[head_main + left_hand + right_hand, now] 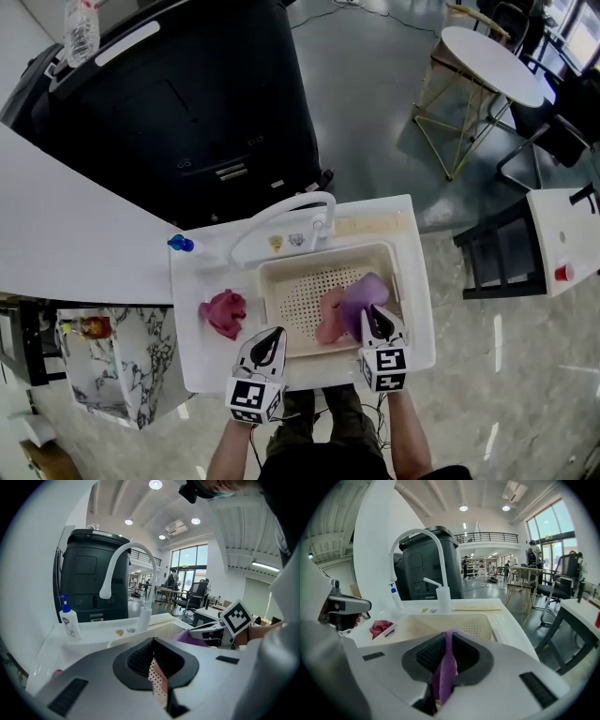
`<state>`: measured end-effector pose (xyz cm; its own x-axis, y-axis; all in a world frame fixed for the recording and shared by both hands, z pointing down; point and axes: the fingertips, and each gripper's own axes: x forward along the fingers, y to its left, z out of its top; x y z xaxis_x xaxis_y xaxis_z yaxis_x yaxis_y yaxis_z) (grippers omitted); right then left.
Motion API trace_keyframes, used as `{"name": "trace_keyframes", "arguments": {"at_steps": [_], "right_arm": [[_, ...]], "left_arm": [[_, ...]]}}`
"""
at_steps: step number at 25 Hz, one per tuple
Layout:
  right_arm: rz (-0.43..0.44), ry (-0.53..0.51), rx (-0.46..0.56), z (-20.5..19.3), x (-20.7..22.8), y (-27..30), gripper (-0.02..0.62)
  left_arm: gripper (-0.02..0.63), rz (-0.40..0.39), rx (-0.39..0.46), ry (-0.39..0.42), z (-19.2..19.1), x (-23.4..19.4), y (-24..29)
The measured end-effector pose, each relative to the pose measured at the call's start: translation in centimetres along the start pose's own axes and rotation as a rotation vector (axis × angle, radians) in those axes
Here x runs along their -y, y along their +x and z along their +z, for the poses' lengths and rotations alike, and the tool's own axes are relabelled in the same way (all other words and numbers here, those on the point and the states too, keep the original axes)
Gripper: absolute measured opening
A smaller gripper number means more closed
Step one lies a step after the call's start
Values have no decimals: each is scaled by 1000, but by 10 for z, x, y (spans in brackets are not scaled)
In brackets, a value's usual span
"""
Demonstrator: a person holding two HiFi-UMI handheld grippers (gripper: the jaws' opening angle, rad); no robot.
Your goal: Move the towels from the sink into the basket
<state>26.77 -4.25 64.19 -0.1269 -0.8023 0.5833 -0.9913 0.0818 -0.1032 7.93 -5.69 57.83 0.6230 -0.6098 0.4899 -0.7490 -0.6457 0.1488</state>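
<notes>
A cream perforated basket (323, 257) sits in the white sink unit (417, 309). Inside it lie a pink towel (328, 319) and a purple towel (361, 298). My right gripper (378, 322) is over the basket's front right corner, shut on a fold of the purple towel (443, 672). A dark red towel (223, 312) lies crumpled on the unit's left ledge, also seen in the right gripper view (380, 627). My left gripper (270, 339) hovers at the basket's front left rim with its tips together and nothing held; a thin slit shows only the basket below (157, 681).
A white curved faucet (281, 208) arches over the back of the basket, with a blue-capped soap bottle (181, 245) at the back left. A big black bin (187, 103) stands behind. A white counter (66, 234) is left; a round table (489, 61) and chairs are right.
</notes>
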Motion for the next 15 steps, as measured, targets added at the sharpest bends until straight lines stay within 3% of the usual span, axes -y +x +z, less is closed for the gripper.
{"name": "trace_keyframes", "arguments": {"at_steps": [4,8,15], "right_arm": [[-6,13,41,6,2,-3,61],[4,27,75,12,2,-6,149],[11,27,84,14,0,-12,158]], "left_arm": [[8,-11,-2,4,1,3,0],[8,-17,-2,8,0,5,-1],[8,-21,10,17,5,9,-4]]}}
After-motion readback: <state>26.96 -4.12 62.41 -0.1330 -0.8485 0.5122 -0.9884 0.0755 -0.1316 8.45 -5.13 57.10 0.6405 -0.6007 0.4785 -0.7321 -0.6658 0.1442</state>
